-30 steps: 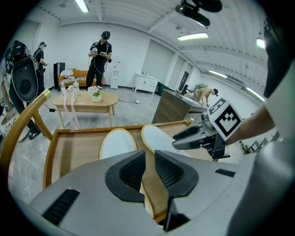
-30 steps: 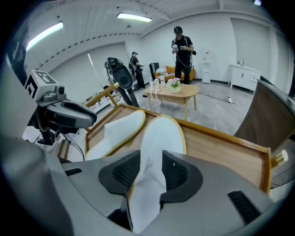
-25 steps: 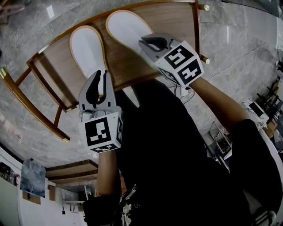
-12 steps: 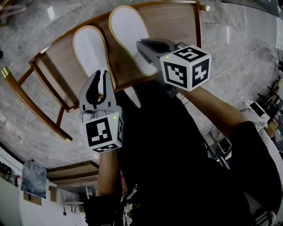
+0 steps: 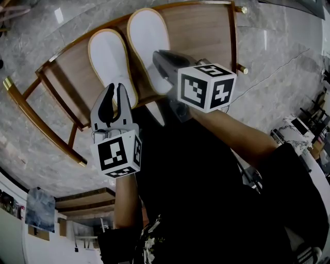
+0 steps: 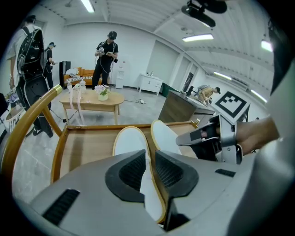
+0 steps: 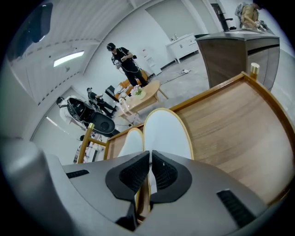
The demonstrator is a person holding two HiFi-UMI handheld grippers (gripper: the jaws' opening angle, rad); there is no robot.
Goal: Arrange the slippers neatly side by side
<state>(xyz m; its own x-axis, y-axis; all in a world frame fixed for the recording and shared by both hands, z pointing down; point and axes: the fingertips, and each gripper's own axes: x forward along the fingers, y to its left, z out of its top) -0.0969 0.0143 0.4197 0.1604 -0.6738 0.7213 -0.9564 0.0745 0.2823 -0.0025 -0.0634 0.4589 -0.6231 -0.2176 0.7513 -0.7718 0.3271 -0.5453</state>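
Note:
Two white slippers with tan rims lie side by side on a wooden rack point(image 5: 206, 28). In the head view the left slipper point(image 5: 109, 62) lies close beside the right slipper point(image 5: 147, 36). My left gripper point(image 5: 114, 91) is shut on the near edge of the left slipper point(image 6: 130, 140), and the rim shows between its pads. My right gripper point(image 5: 156, 55) is shut on the near rim of the right slipper point(image 7: 168, 131). The left gripper view also shows the right slipper point(image 6: 162, 134) and the right gripper point(image 6: 203, 138). The left slipper point(image 7: 131, 140) appears past the right one.
The rack has golden posts point(image 5: 242, 9) and a raised wooden rail point(image 6: 117, 127), and stands on a grey marble floor point(image 5: 278, 62). In the room behind, people point(image 6: 107, 55) stand near a low table point(image 6: 94, 99). The person's dark trousers point(image 5: 196, 180) fill the near part of the head view.
My right gripper has swung left and turned, and the right slipper's heel end has come closer to the left slipper. The left gripper and its slipper have shifted slightly up.

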